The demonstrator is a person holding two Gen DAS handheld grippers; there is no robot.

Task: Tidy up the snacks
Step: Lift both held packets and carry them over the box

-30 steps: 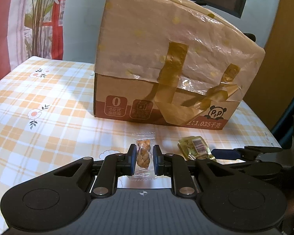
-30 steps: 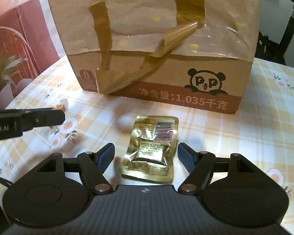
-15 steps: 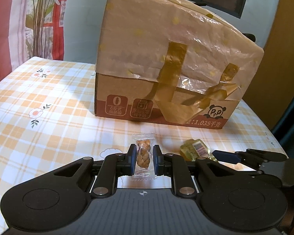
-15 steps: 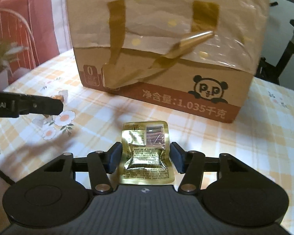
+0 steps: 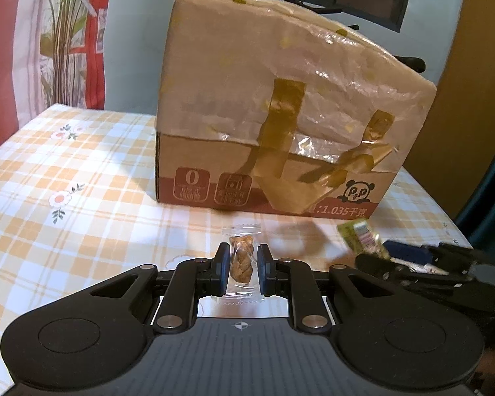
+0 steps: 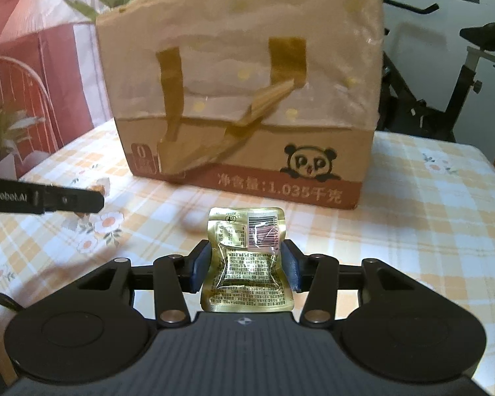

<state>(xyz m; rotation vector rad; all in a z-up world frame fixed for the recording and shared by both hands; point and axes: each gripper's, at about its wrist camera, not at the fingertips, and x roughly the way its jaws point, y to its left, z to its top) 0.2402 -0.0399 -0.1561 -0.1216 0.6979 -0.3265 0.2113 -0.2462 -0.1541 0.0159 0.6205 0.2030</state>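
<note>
While left tool (image 5: 241, 269) stays clamped on twist snack (image 5: 241, 261), right tool (image 6: 247, 269) is closing, pads pinching gold packet (image 6: 247, 260) for boxing in carton (image 6: 247, 99).

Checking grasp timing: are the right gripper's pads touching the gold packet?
Touching. Right wrist view: closing right gripper, both pads against the gold packet's pinched sides.

Warm, dim indoor light; glare on the box's plastic wrap (image 5: 330, 76); soft shadows on the bench (image 6: 429, 231); fisheye bends the edges, dark corners, slight motion blur
</note>
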